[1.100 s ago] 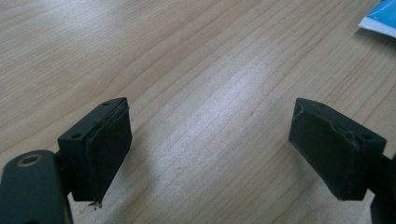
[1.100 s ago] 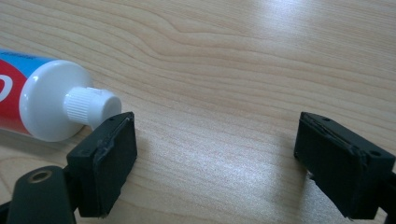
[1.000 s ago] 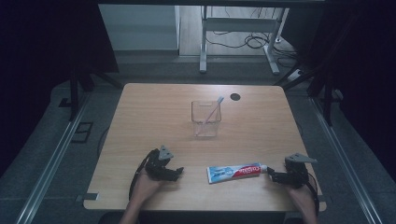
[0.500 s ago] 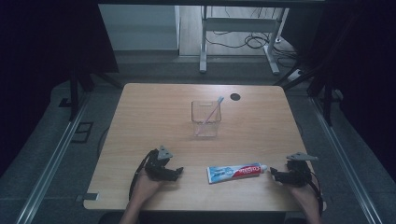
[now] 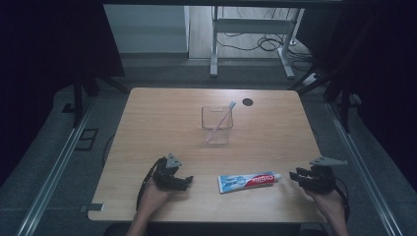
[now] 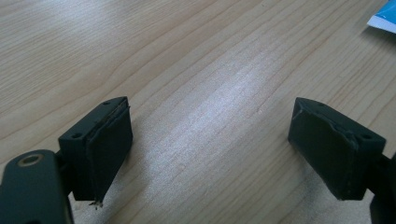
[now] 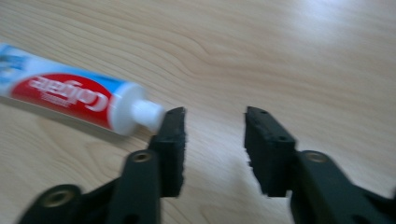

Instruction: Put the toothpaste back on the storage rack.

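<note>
The toothpaste tube (image 5: 248,181) was seen lying flat near the counter's (image 5: 162,118) front edge, cap toward the right gripper (image 7: 214,135). That gripper's fingers (image 7: 172,140) had just been closing, nothing between them, the cap just beside one. The left gripper's (image 6: 210,149) fingers were spread wide, empty.

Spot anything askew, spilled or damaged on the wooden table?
Nothing spilled or broken. The red, white and blue toothpaste tube lies flat and capped on the light wooden table. The toothbrush leans inside the upright clear plastic cup, as expected. Only wear: frayed pad edges on the left gripper.
</note>
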Demonstrator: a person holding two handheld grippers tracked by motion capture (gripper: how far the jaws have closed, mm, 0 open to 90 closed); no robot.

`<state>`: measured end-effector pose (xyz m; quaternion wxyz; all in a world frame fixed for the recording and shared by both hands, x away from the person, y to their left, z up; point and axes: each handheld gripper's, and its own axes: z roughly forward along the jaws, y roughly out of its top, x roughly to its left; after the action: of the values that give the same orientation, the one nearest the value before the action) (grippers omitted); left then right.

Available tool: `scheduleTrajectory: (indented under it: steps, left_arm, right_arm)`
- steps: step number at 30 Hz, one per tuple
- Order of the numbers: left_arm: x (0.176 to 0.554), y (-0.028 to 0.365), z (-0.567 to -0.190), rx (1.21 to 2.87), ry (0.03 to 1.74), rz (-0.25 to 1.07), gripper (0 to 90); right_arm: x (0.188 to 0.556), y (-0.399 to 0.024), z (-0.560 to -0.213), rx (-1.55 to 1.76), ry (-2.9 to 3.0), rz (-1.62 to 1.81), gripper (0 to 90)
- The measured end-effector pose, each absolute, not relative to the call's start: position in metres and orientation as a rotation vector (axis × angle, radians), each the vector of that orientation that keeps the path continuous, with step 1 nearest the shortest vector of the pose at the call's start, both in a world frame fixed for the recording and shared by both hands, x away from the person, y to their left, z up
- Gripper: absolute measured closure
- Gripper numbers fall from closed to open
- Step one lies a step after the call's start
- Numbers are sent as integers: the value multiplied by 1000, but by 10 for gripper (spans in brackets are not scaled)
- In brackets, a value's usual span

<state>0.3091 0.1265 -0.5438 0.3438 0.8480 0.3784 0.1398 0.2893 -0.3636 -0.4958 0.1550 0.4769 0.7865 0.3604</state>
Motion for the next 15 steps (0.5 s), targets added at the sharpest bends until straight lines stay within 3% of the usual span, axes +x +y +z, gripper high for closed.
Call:
scheduleTrajectory:
  steps: [3,5,15]
  left_arm:
    - [309,126,-544,2203,983,363,138]
    - [309,126,-544,2203,983,363,138]
    - [309,126,-544,2199,985,363,138]
  right_arm:
    - [294,-355,-491,1322,2288,1080,768]
    - [298,-349,-490,1303,2313,1088,793]
    - [322,-314,-492,1257,2426,1084,800]
